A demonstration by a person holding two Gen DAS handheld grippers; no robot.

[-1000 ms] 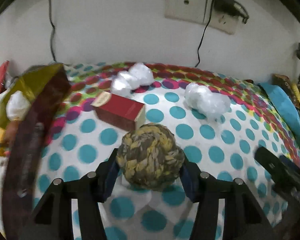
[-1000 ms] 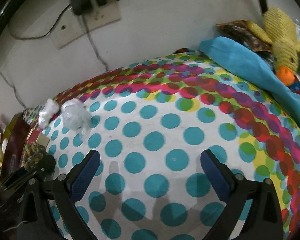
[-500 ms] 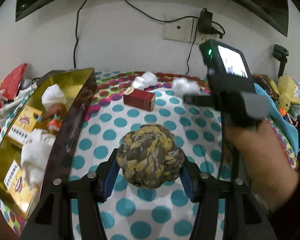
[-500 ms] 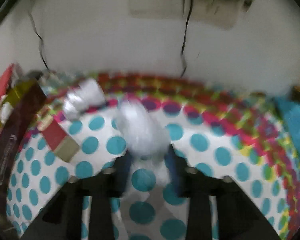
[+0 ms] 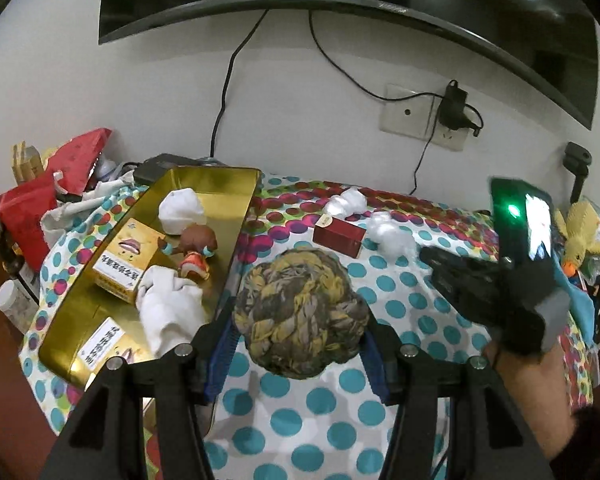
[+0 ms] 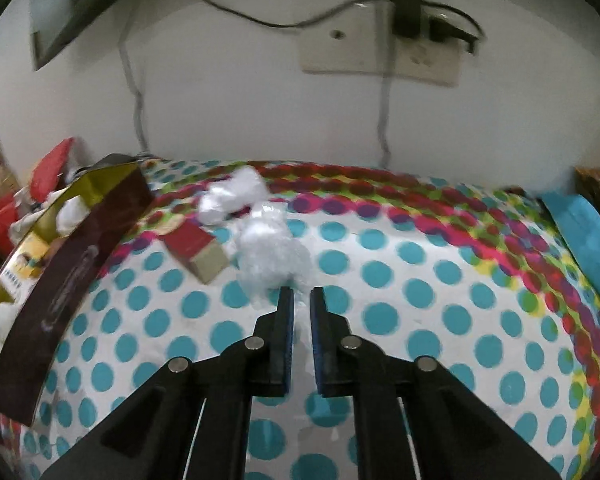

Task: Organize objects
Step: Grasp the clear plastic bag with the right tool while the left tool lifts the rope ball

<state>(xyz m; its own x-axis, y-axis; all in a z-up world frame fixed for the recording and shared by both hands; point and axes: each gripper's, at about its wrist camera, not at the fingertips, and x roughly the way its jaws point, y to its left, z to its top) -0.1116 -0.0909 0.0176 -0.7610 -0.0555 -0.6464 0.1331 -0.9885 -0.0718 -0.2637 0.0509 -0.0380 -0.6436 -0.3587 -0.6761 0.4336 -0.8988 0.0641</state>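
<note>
My left gripper [image 5: 300, 332] is shut on a yellow-brown rope ball [image 5: 300, 312] and holds it high above the dotted tablecloth, beside a gold tin tray [image 5: 236, 216]. The tray holds small boxes, white wads and a small figurine [image 5: 194, 248]. My right gripper [image 6: 299, 300] has its jaws almost together on the near edge of a white crumpled wad [image 6: 272, 256]; the same wad [image 5: 392, 232] shows in the left wrist view. A red box [image 6: 192, 248] and a second white wad [image 6: 236, 194] lie just left of it.
The wall with a socket plate [image 6: 380, 56] and cables stands close behind the table. A blue cloth [image 6: 588, 236] lies at the right edge, with a yellow plush duck [image 5: 580, 236]. Red bags [image 5: 40, 208] and clutter sit left of the tray.
My left gripper has risen and pulled back with the rope ball, so the tray shows from above. My right gripper swung left to the white wad and closed from wide open.
</note>
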